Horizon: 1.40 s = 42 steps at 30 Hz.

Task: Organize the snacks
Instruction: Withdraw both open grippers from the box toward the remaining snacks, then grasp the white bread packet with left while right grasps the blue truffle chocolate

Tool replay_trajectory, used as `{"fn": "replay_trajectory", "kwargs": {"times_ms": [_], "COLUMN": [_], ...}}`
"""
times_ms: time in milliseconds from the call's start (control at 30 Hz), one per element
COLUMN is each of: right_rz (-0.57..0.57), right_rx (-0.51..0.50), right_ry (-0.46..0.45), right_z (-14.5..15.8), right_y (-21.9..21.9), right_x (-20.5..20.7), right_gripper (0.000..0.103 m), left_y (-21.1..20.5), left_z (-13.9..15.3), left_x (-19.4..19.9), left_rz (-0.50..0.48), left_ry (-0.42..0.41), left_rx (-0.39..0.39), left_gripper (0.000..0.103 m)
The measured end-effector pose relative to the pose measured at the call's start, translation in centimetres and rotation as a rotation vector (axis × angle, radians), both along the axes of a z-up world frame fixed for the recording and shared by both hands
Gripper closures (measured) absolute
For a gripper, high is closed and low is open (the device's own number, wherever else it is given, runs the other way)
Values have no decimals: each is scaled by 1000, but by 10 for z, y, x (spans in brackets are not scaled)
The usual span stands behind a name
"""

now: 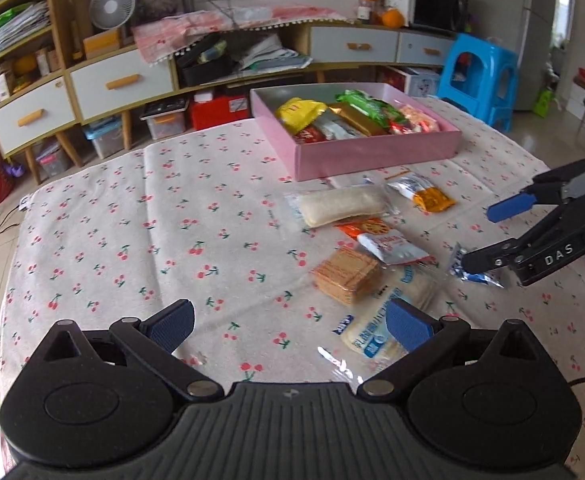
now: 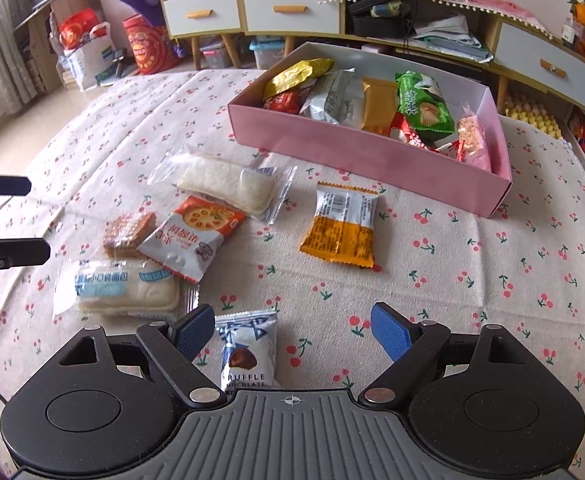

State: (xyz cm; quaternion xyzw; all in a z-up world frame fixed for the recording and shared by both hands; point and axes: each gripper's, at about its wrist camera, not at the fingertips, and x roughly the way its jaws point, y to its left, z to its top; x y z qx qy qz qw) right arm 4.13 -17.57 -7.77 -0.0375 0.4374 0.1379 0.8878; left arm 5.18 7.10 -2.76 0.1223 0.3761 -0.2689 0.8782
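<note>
A pink box (image 2: 372, 152) holding several snack packets stands on the cherry-print cloth; it also shows in the left wrist view (image 1: 376, 152). Loose on the cloth lie a truffle chocolate packet (image 2: 248, 352), an orange packet (image 2: 342, 226), a white-and-orange biscuit packet (image 2: 194, 238), a wafer (image 2: 128, 234) and two bread packs (image 2: 228, 184) (image 2: 124, 290). My right gripper (image 2: 292, 336) is open, low over the truffle packet, which lies between its fingers near the left one. My left gripper (image 1: 288, 326) is open and empty, with its right finger over the near bread pack (image 1: 384, 320).
The right gripper (image 1: 488, 236) shows at the right of the left wrist view, over the blue-white truffle packet (image 1: 472, 272). Low cabinets with drawers (image 1: 120, 84), storage bins and a blue stool (image 1: 480, 76) stand beyond the table's far edge.
</note>
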Motion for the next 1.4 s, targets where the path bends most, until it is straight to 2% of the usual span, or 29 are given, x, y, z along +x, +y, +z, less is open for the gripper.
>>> {"fn": "replay_trajectory", "kwargs": {"times_ms": [133, 333, 467, 567, 633, 733, 933, 1100, 1133, 1300, 1400], "right_rz": [76, 124, 112, 98, 106, 120, 147, 150, 148, 158, 164], "right_rx": [-22, -74, -72, -42, -39, -32, -40, -55, -59, -94, -99], "right_ry": [2, -14, -11, 2, -8, -23, -1, 20, 19, 4, -3], "right_z": [-6, -16, -19, -24, -25, -26, -24, -23, -23, -20, -19], "right_y": [11, 21, 14, 5, 3, 1, 1, 3, 3, 6, 7], "right_x": [-10, -17, -14, -10, -11, -13, -10, -8, -9, -13, -14], "right_gripper": [16, 15, 4, 0, 0, 0, 0, 0, 0, 2, 3], "left_y": [-15, -39, -47, -48, -45, -36, -37, -40, -41, -42, -44], "left_z": [-6, -20, -28, -35, -38, -40, -39, -38, -37, -33, -31], "left_x": [-8, -12, -13, -13, -12, -4, -5, -8, -8, -7, -8], "left_rz": [-83, -141, -149, -142, -122, -90, -88, -104, -109, -117, -117], "left_ry": [10, 15, 26, 41, 45, 107, 101, 64, 63, 93, 95], "left_rx": [15, 88, 108, 135, 117, 59, 66, 89, 89, 59, 55], "left_gripper": [1, 4, 4, 3, 0, 0, 0, 0, 2, 27, 37]}}
